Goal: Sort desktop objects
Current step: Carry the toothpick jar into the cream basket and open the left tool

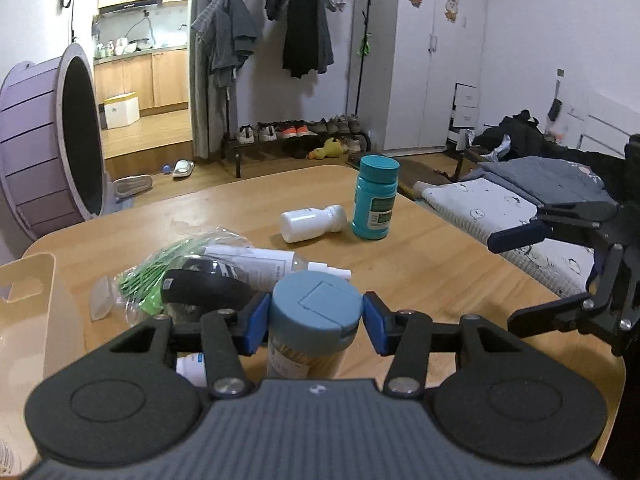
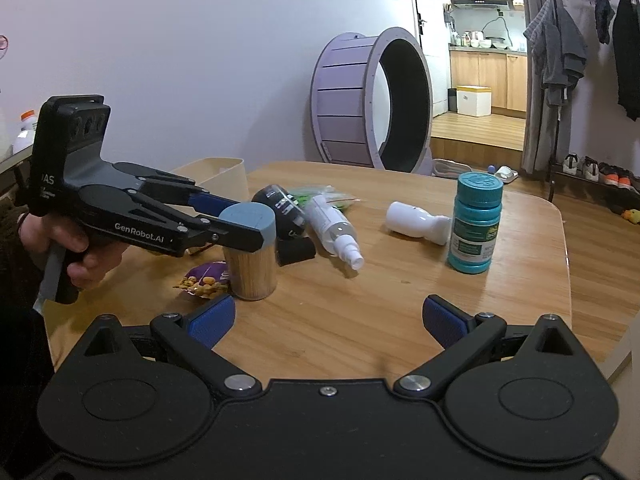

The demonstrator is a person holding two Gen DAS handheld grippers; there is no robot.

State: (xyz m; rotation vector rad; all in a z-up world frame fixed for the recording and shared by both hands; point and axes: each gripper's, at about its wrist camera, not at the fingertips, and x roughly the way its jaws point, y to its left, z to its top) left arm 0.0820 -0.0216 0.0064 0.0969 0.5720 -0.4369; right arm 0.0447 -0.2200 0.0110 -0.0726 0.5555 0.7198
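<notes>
Toothpick jar (image 1: 310,334): upright on tabletop (image 1: 420,280), near front edge. Left tool (image 1: 316,322) straddles its blue-grey lid, contact uncertain. Light, rigid, smooth; likely top-heavy, so grip below lid. Right tool (image 2: 328,320) wide, empty.

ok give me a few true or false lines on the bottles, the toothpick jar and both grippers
1. The teal bottle stands upright. True.
2. The white bottle stands upright. False: it lies on its side.
3. The left gripper is around the toothpick jar lid. True.
4. The right gripper holds the spray bottle. False: it is open and empty.
5. The toothpick jar sits inside the beige bin. False: it stands on the table.
</notes>
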